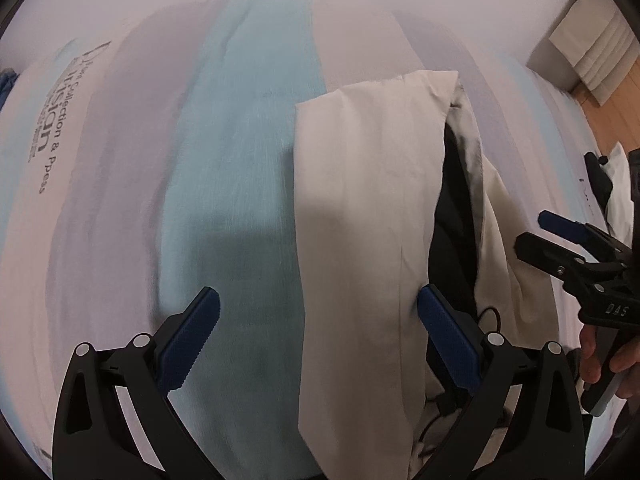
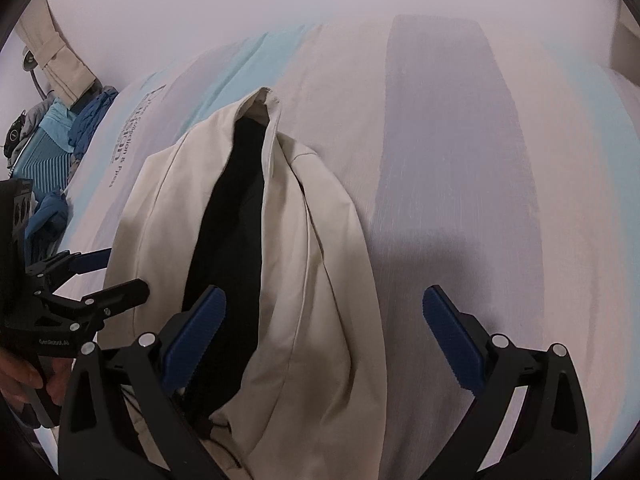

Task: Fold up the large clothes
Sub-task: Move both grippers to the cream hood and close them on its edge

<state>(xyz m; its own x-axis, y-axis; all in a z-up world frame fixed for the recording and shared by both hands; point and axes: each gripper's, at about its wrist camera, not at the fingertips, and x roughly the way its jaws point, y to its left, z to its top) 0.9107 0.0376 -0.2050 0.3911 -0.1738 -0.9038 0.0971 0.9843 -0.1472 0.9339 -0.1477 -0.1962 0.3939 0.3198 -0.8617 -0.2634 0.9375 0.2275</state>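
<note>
A cream jacket [image 1: 360,208] with a black lining [image 1: 452,240] lies folded lengthwise on the striped bedsheet [image 1: 240,160]. In the right wrist view the same jacket [image 2: 312,264] runs away from me, its black lining [image 2: 228,232] showing in the open gap. My left gripper [image 1: 318,332] hovers open over the jacket's left edge, nothing between its blue pads. My right gripper [image 2: 324,336] is open too, above the jacket's near right part. Each gripper also shows in the other's view: the right gripper [image 1: 536,232] at the right edge, the left gripper [image 2: 124,272] at the left.
The sheet has teal, lilac and white stripes and printed lettering [image 1: 52,120] on the left. Blue clothes and a teal suitcase [image 2: 44,152] sit beyond the bed's left side. White boxes [image 1: 592,48] and wooden floor lie at the far right. A hand [image 1: 608,356] holds the right gripper.
</note>
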